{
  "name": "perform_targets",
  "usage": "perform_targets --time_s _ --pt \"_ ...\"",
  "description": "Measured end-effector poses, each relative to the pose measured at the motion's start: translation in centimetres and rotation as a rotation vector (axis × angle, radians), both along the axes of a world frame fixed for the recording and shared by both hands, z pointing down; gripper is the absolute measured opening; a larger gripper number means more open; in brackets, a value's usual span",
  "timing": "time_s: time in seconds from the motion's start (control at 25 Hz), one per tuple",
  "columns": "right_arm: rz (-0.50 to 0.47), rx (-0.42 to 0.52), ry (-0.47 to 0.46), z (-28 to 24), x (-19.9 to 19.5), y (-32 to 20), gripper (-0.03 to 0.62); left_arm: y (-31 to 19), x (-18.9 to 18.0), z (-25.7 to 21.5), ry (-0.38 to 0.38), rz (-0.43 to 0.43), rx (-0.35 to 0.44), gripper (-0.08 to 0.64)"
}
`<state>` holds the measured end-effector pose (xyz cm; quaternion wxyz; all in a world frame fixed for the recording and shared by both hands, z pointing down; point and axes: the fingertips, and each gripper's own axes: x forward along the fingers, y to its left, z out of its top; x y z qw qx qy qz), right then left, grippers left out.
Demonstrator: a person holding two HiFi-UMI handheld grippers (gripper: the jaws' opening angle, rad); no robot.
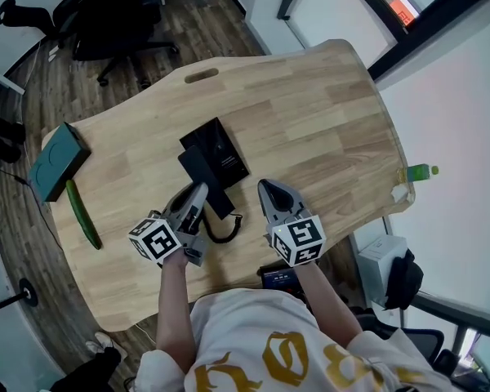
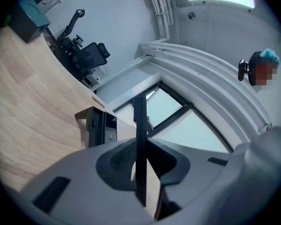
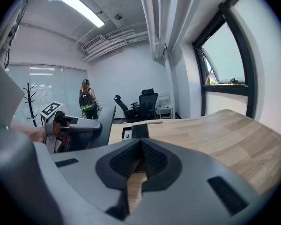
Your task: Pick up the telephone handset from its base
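The black telephone base (image 1: pixel 226 147) lies on the wooden table (image 1: pixel 327 113), and also shows in the left gripper view (image 2: pixel 101 127) and the right gripper view (image 3: pixel 134 131). My left gripper (image 1: pixel 198 191) is shut on the black handset (image 1: pixel 202 172), held above the table just in front of the base. Between its jaws the handset (image 2: pixel 140 121) shows edge-on as a thin dark slab. A coiled cord (image 1: pixel 225 233) hangs from it toward the table. My right gripper (image 1: pixel 265 188) hovers to the right of the handset, shut and holding nothing, its tips (image 3: pixel 141 142) meeting.
A teal box (image 1: pixel 57 160) and a cucumber (image 1: pixel 82 213) lie at the table's left end. A green bottle (image 1: pixel 419 171) stands off the right edge. Black office chairs (image 1: pixel 106 19) stand beyond the table. A person (image 3: pixel 86 101) stands far back in the room.
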<state>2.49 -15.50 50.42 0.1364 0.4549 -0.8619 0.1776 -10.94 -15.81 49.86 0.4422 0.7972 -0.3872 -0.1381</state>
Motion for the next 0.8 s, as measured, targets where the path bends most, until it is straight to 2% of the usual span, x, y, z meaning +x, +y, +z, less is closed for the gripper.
perform_targets --time_s 0.44,0.64,0.8 --pt "0.023 0.048 0.004 -1.3 0.0 2.2 0.005 2.9 -0.1 -2.7 0.040 0.053 0.049 0.072" --pt "0.024 0.073 -0.011 -2.4 -0.6 3.1 0.005 4.6 0.5 -4.2 0.042 0.111 0.076 0.072" --pt "0.030 0.102 -0.025 -3.5 -0.8 3.7 0.005 5.9 0.7 -5.0 0.084 0.128 0.085 0.072"
